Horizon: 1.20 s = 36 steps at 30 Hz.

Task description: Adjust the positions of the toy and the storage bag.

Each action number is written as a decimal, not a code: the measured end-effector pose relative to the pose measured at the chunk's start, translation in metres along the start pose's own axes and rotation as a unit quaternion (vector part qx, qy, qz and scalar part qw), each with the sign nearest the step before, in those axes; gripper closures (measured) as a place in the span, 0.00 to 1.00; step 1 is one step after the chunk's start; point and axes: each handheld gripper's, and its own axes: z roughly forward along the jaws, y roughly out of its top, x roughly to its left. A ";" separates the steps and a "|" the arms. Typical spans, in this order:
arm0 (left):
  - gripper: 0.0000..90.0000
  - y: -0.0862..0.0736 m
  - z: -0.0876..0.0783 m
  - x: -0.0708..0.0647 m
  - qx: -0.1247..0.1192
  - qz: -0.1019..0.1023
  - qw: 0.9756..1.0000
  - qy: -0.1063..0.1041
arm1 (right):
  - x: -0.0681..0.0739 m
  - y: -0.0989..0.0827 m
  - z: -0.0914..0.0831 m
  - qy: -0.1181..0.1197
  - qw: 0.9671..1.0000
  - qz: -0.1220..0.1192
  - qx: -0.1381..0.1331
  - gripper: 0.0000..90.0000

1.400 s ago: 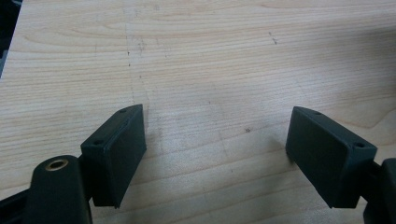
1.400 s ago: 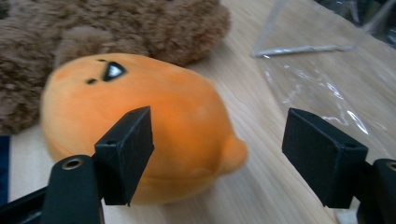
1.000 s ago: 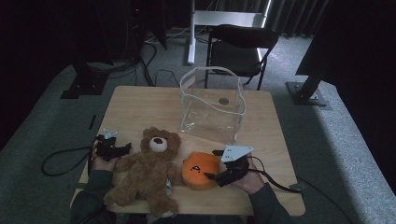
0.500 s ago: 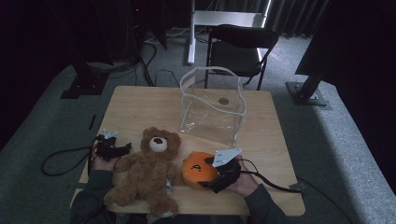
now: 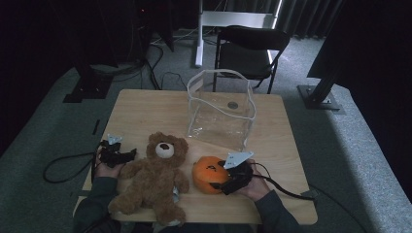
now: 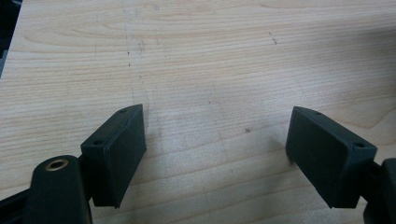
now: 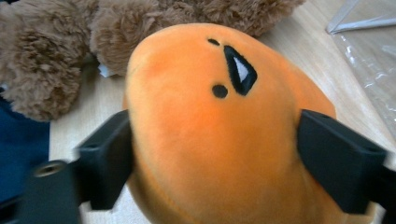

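Orange toy [image 7: 205, 126]: soft plush, probably light and squashy; lies at 5 o'clock on the desk [image 5: 145, 111], beside the teddy bear [image 5: 153, 177].
Right claw [image 7: 212, 154]: jaws pinching its sides.
Left claw [image 6: 215, 149]: spread, holding nothing.

Dim room, grey carpet [image 5: 43, 121], black chair [image 5: 250, 53] behind table [image 5: 145, 109]

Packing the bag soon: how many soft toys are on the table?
2: the brown teddy bear near the front edge, and the orange plush right of it, between the right gripper jaws.

Left gripper [image 5: 116, 154] jaws wide apart; right gripper [image 7: 212, 158] jaws pressing in.
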 end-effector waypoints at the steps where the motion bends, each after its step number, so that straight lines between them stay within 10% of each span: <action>1: 0.23 0.000 0.000 0.000 0.000 0.000 1.000 0.000 | -0.001 0.000 -0.001 0.003 1.000 0.005 0.000 0.31; 9: 0.23 0.000 0.000 0.000 0.000 0.000 1.000 0.000 | -0.002 0.002 -0.009 -0.002 1.000 0.018 -0.014 0.57; 36: 0.23 0.000 0.000 0.000 0.000 0.000 1.000 0.000 | -0.029 -0.012 -0.079 -0.094 0.992 0.057 -0.062 0.59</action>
